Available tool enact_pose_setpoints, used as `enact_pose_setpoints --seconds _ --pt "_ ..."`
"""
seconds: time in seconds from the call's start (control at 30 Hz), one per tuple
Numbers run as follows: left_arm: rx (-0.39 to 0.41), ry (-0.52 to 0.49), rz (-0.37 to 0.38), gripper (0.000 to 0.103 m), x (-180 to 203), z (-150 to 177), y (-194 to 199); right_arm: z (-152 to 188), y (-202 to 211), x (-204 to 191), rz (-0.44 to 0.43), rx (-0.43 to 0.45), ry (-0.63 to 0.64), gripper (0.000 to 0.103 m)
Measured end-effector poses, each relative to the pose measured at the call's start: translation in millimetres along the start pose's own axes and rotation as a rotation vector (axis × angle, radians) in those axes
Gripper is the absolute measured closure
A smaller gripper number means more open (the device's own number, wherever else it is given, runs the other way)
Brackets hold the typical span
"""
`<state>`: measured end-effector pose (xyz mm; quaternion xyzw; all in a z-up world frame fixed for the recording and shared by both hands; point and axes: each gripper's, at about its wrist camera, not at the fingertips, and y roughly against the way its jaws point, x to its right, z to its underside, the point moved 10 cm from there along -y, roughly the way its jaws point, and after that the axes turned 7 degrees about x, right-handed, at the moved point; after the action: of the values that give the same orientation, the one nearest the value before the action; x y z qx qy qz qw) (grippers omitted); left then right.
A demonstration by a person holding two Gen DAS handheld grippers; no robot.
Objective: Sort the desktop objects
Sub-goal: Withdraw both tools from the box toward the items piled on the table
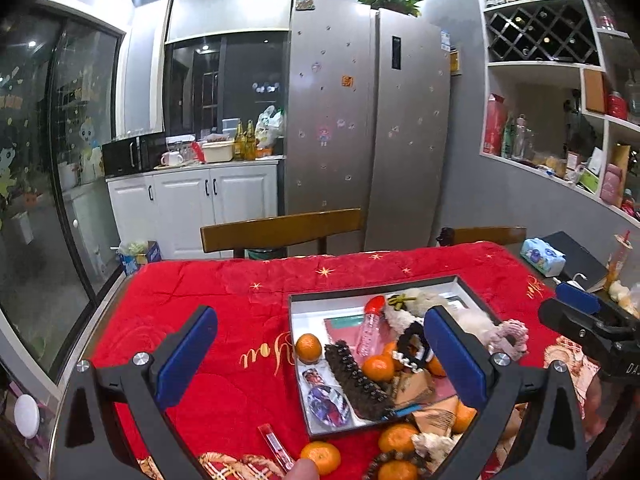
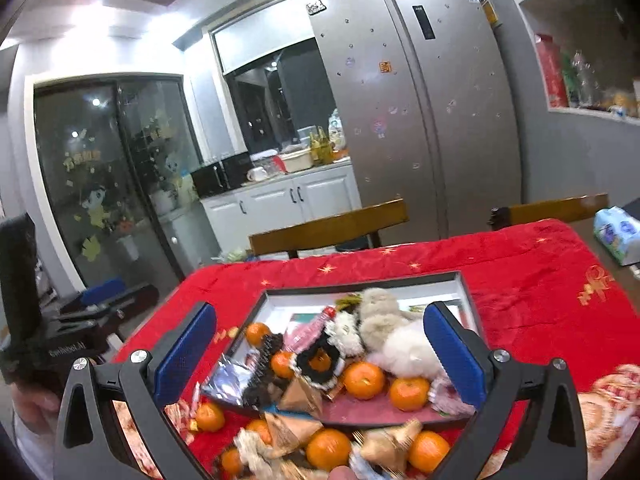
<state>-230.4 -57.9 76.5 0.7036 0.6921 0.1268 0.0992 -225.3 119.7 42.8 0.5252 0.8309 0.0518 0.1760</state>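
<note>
Sorting appears partly done: the tray (image 1: 298, 300) is already holding oranges, toys and a bottle. Both left tongs (image 1: 320, 354) and right tongs (image 2: 320, 354) are hovering wide, gripping nothing. Loose oranges (image 2: 328, 449) are lying below the right tongs, near the tray's front edge; next is probably descending and closing on one.

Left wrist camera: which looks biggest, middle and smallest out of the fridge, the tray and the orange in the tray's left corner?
1. fridge, biggest by far, though it stands farthest away.
2. tray.
3. orange, smallest.

That is only how they look here; the camera's nearness makes close things look larger.
</note>
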Motion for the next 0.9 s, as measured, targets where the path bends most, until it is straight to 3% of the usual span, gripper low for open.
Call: enact_pose_setpoints --seconds 0.17,0.3,0.47,0.67,0.8,0.9 --pt "0.017 -0.022 0.009 0.0 18 2 19 -1 29 10 0.035 -0.014 0.012 0.0" --pt "0.047 -0.09 -0.022 0.0 38 4 33 4 48 16 -0.003 -0.019 0.012 0.0" --pt "0.015 -0.045 0.032 0.0 58 11 51 11 66 21 0.028 0.006 0.095 0.0" --pt "0.081 -0.028 -0.035 0.0 54 18 78 9 86 20 -0.016 0.047 0.079 0.0" --pt "0.056 -0.034 -0.041 0.0 54 47 76 17 96 21 0.006 0.079 0.097 0.0" --pt "-0.024 -0.09 -0.045 0.0 59 78 60 35 95 23 0.033 0.056 0.136 0.0"
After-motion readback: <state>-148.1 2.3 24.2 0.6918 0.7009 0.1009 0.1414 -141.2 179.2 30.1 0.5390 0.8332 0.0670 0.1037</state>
